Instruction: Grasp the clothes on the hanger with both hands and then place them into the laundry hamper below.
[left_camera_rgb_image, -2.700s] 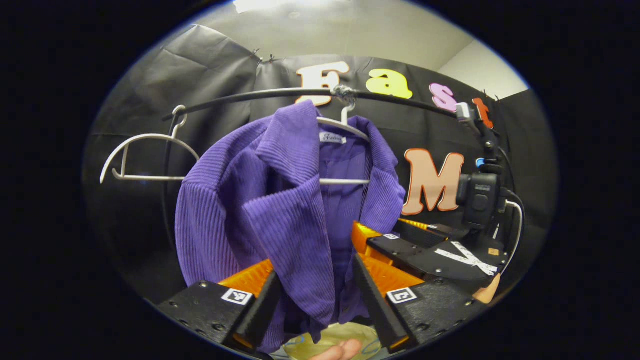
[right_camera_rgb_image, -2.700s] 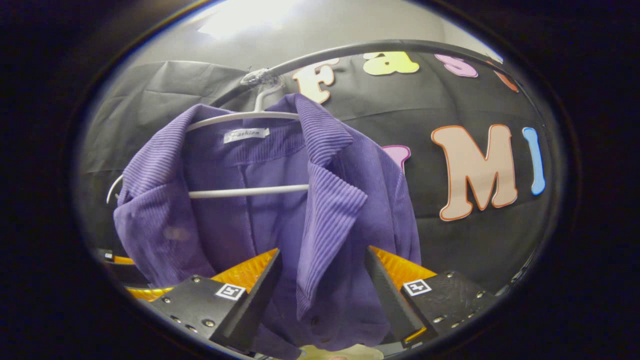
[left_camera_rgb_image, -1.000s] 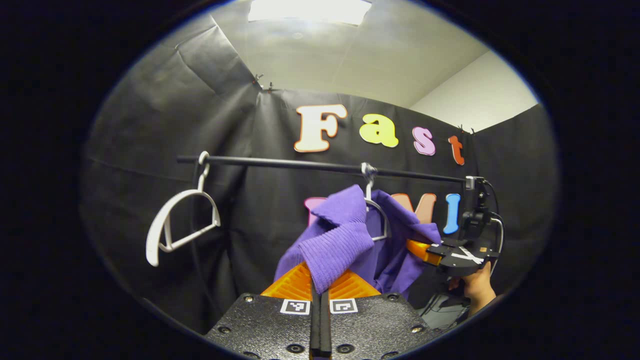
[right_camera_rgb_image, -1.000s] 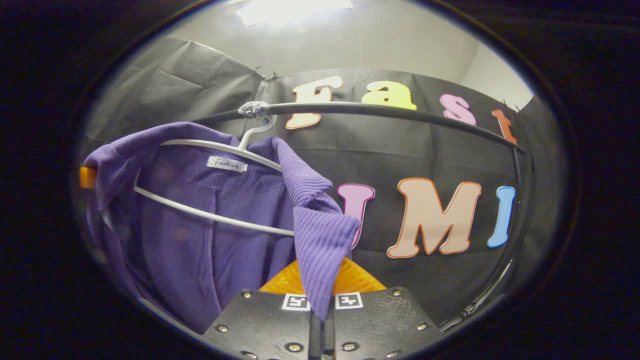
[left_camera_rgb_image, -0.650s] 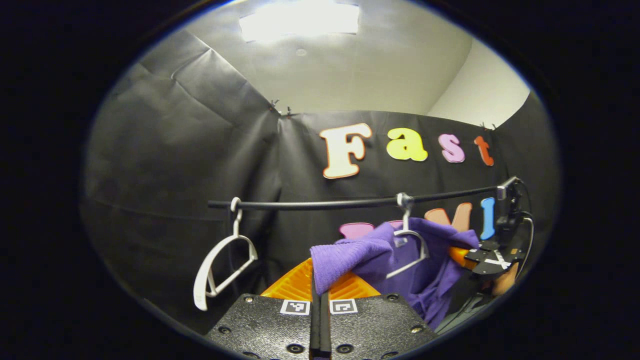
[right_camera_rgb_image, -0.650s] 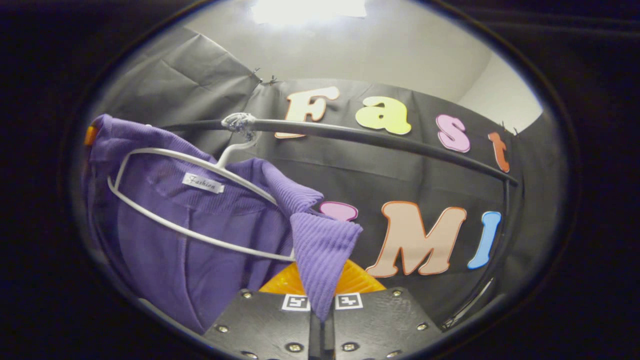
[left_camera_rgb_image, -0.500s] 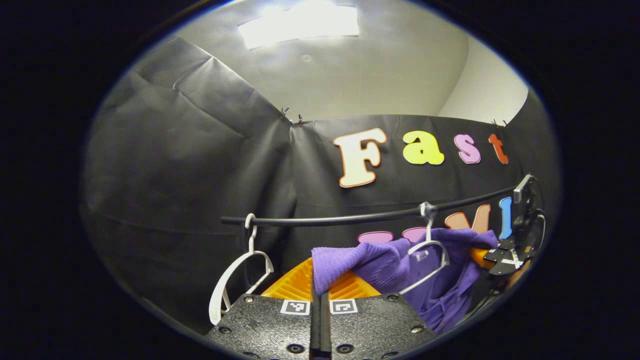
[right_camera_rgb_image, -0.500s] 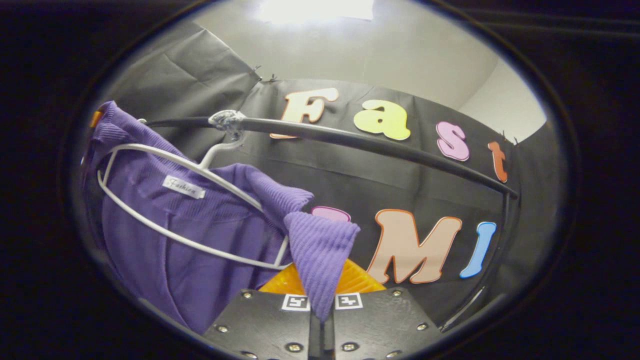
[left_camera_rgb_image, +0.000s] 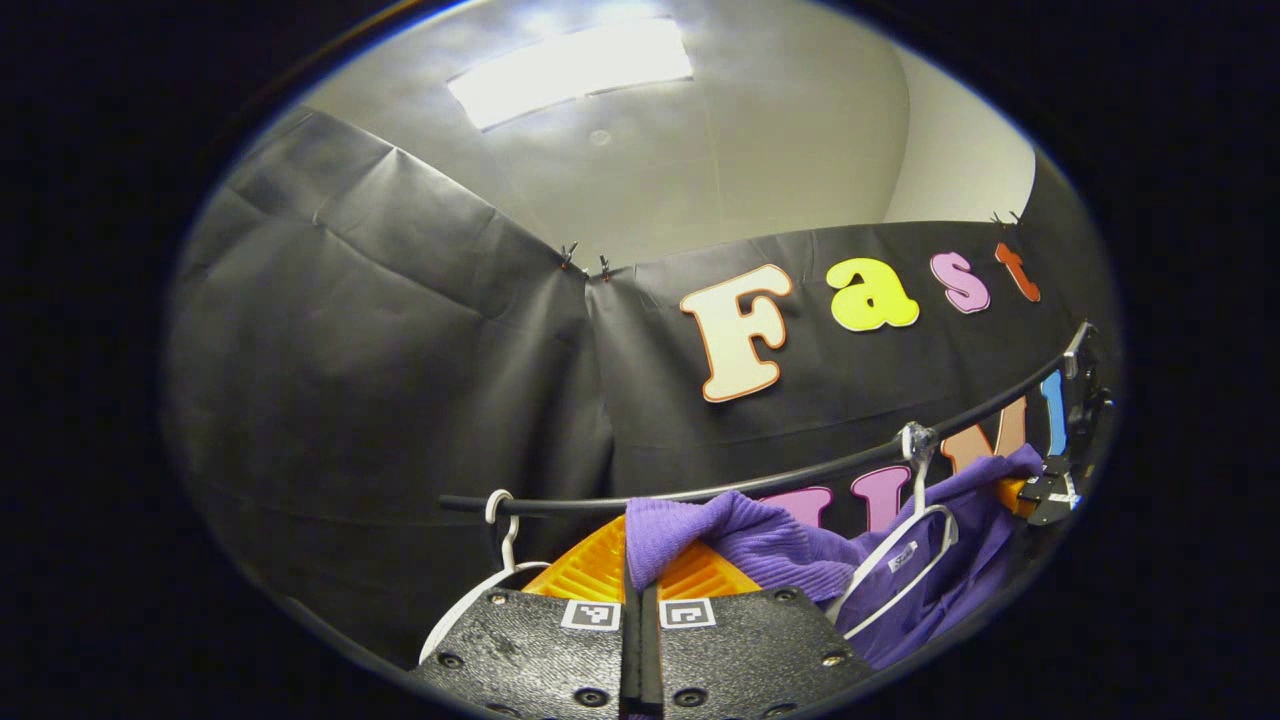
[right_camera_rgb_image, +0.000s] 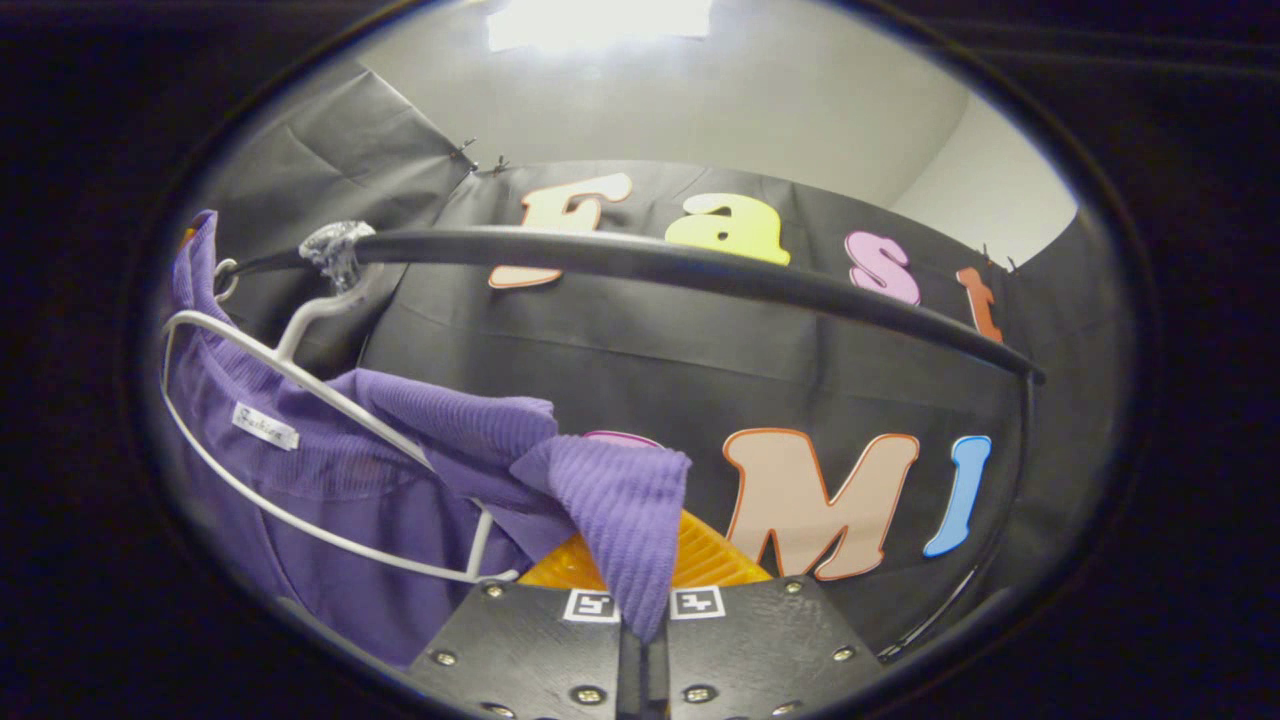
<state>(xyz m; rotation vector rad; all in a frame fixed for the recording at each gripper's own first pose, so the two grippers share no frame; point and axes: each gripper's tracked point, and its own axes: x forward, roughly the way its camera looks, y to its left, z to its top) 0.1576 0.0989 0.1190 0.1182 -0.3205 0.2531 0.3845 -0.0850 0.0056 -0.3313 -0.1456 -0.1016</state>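
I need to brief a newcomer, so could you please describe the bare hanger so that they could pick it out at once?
Follow the black rail across the booth's black wall. Two white hangers hook over it; the bare hanger hangs near the rail's free end, beside the left gripper. The other hanger is draped with the purple jacket.

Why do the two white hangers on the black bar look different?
The white hanger on the left is bare; the white hanger on the right has the purple ribbed jacket around it. The bare one hangs straight, the jacket's one is tilted. Both hook on the black rail.
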